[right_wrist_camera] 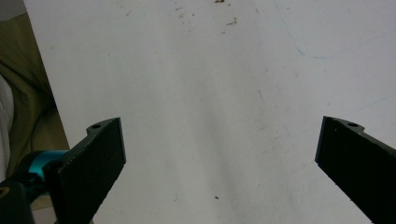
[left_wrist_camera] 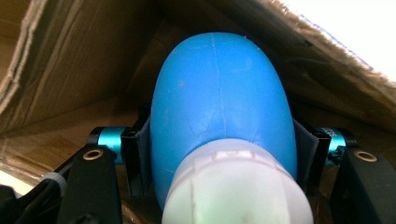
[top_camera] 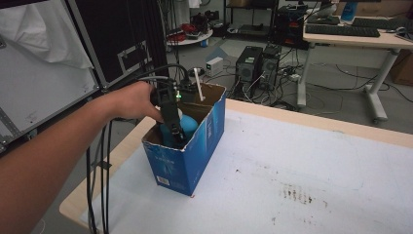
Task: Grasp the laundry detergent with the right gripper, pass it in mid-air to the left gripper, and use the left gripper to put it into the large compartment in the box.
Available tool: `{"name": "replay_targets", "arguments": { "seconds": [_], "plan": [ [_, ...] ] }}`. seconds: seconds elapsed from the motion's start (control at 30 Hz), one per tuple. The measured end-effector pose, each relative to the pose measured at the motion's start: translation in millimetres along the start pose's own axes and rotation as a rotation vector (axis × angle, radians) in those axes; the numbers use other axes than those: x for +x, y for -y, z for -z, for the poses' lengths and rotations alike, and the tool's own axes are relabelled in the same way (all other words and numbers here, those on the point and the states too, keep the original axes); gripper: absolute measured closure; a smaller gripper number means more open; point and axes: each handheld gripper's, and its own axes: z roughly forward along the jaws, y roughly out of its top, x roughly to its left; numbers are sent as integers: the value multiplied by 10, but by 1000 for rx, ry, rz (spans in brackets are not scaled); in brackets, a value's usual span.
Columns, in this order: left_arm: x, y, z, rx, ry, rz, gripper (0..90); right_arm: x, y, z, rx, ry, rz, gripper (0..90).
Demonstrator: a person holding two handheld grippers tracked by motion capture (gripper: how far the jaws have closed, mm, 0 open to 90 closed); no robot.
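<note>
**Blue bottle pinched inside the open carton**

In the high view, a white table [top_camera: 302,161] with a pale wooden edge carries some brown stains. Behind it there is a grey floor with computer towers [top_camera: 258,66], many cables and a desk with a keyboard [top_camera: 341,30]. A blue cardboard box [top_camera: 187,161] stands open near the left corner of the table. The left gripper [top_camera: 174,130] reaches down into the box from above, and a blue bottle [top_camera: 187,124] is seen just beside its black jaws, below the rim.

The left gripper view looks from inside the box: brown cardboard walls stand all around. Here the blue bottle [left_wrist_camera: 219,98] sits between the two jaws, which press on its sides, and its white cap [left_wrist_camera: 236,186] points toward the camera.

In the right gripper view, the right gripper [right_wrist_camera: 219,154] hangs over the bare white table [right_wrist_camera: 210,70], with its jaws spread wide apart and nothing between them.
</note>
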Motion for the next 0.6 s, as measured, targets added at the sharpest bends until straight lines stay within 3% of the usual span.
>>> {"name": "replay_targets", "arguments": {
  "seconds": [0.17,0.23,0.4,0.43,0.6],
  "plan": [
    [14,17,4,-29,0,20,369,11,-4,1,-6,2,6,8],
    [16,22,11,-39,-3,31,306,20,-8,1,-4,2,5,8],
    [28,65,84,-92,-4,53,265,33,-13,12,-9,3,7,8],
    [30,94,144,-140,0,85,233,38,-13,16,-9,3,8,8],
    [31,144,319,-206,-4,104,233,55,-21,45,-13,7,15,8]
  ]
}}
